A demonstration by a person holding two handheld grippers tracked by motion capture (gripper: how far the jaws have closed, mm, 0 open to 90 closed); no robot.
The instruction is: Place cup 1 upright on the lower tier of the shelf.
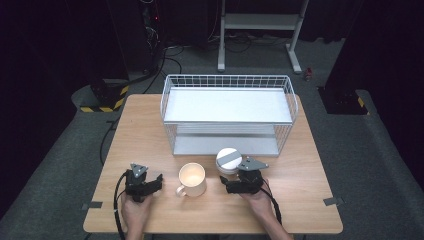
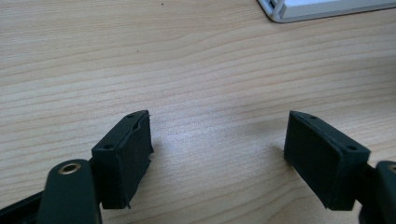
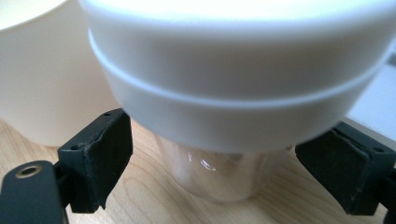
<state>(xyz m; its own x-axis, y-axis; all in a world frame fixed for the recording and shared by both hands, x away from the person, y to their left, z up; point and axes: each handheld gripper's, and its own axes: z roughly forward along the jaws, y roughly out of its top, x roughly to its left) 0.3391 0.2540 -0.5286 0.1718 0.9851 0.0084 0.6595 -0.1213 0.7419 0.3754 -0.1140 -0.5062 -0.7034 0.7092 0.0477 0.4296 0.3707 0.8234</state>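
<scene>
Between the right gripper point(image 3: 212, 163) fingers point(image 3: 100, 156), spread and not yet touching, stands the upright lidded jar point(image 3: 224, 172) on the surface point(image 1: 300, 165), beside the mug point(image 1: 192, 179); the left gripper point(image 1: 150, 186), fingers spread on nothing, sits farther off.

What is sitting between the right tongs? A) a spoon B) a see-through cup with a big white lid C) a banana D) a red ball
B: in the right gripper view the clear cup with its white lid stands between the two pads of the right tongs, which sit apart from its sides, beside the cream mug.
</scene>
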